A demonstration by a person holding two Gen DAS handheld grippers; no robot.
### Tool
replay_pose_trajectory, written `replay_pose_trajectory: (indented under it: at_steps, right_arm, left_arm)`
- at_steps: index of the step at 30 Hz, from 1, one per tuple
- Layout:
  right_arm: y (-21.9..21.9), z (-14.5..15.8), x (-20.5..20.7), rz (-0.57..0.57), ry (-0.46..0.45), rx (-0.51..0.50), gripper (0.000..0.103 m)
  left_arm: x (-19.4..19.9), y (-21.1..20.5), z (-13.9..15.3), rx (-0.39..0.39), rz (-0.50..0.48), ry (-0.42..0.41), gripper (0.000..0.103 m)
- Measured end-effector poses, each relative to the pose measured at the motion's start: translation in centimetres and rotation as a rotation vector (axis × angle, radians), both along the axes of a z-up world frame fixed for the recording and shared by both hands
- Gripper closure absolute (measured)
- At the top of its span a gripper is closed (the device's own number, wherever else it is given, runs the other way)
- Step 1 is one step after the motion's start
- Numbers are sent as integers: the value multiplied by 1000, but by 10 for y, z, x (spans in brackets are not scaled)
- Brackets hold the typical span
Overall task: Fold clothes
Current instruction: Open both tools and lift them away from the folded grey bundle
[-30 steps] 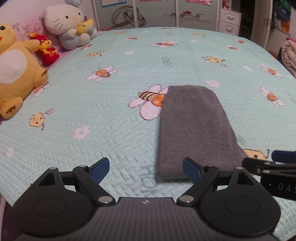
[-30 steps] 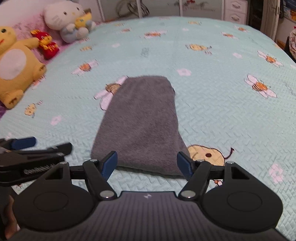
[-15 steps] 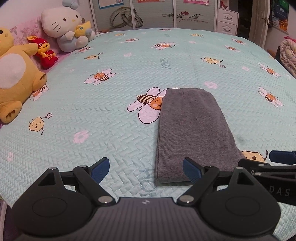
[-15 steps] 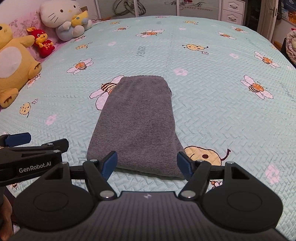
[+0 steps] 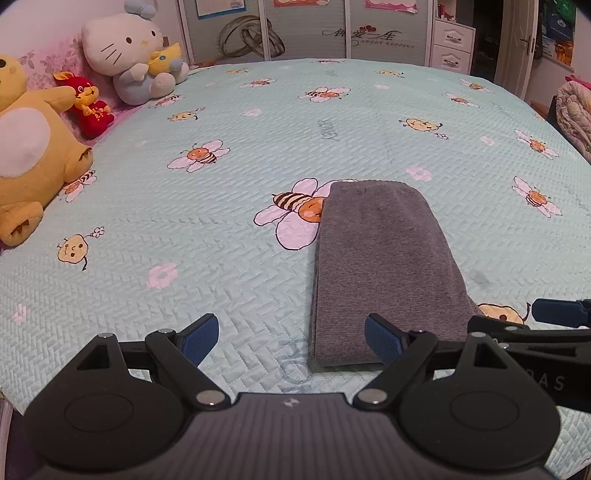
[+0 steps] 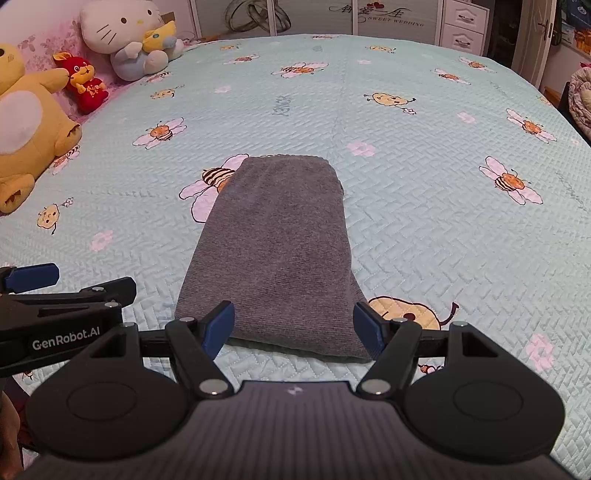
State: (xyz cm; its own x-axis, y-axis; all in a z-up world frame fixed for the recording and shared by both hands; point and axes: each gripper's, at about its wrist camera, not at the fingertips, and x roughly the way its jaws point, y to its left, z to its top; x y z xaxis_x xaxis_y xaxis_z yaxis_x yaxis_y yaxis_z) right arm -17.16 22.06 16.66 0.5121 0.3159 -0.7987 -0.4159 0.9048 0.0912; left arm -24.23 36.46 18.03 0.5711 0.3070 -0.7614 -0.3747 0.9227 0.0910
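Cloth: a grey cloth (image 6: 275,251) lies flat on the bed, already folded into a long narrow strip that runs from near to far. Its near end sits just in front of both tools; its far end covers part of a printed bee (image 5: 295,201).
Fold so far: the edges look even and the long sides straight, so it seems one more fold, end over end, would finish it; that is a judgement.
Right gripper (image 6: 293,328): fingers spread wide, nothing between the pads. It sits centred on the cloth's near edge, probably lined up to take that end.
Left gripper (image 5: 291,338): also spread, holding nothing. It hangs left of the cloth, with only its right pad (image 5: 380,338) over the near left corner, likely placed to take that corner.
Both tools: side by side and tilted down at the bed, each visible at the edge of the other's view.
Bed (image 5: 229,258): a pale green quilted cover with bees and flowers, smooth around the cloth.
Far left: plush toys line the bed's edge, a yellow one (image 5: 29,166), a small red one (image 5: 88,105) and a white cat (image 5: 129,55), well apart from the cloth.
Beyond: wardrobe doors (image 5: 314,26) behind the bed.
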Motion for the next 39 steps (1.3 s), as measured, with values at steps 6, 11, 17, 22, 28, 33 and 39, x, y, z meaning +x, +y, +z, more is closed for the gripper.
replay_pose_trajectory:
  at_steps: [6, 11, 17, 22, 28, 33, 39]
  right_arm:
    - [3, 3, -4, 4, -4, -8, 32]
    - [4, 7, -7, 8, -11, -13, 32]
    - [6, 12, -12, 15, -24, -15, 32]
    - [5, 17, -16, 22, -27, -8, 32]
    - [6, 21, -20, 31, -33, -13, 32]
    - [5, 22, -21, 31, -31, -12, 32]
    - [4, 21, -22, 28, -33, -8, 32]
  left_arm:
    - [-4, -1, 4, 7, -3, -8, 14]
    - [-7, -1, 7, 14, -5, -14, 14]
    - [-11, 0, 11, 15, 1, -19, 14]
    - [-15, 0, 14, 19, 3, -19, 14]
    - [-16, -1, 16, 25, 1, -5, 14]
    - [-18, -1, 16, 11, 2, 4, 14]
    - [-19, -7, 17, 46, -2, -16, 14]
